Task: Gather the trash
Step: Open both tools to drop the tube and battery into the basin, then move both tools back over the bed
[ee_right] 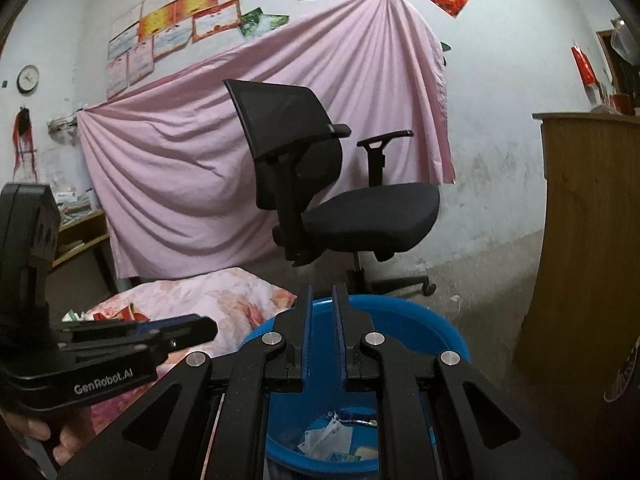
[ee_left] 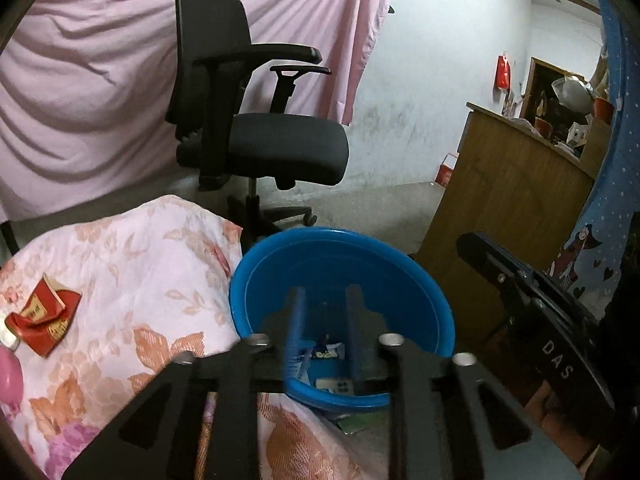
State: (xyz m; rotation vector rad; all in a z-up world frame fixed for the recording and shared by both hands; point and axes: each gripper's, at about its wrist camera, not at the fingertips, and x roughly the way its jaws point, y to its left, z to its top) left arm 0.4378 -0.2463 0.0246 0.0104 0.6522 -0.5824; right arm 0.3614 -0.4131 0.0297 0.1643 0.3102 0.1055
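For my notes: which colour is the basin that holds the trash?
Blue basin; the left wrist view shows it best.
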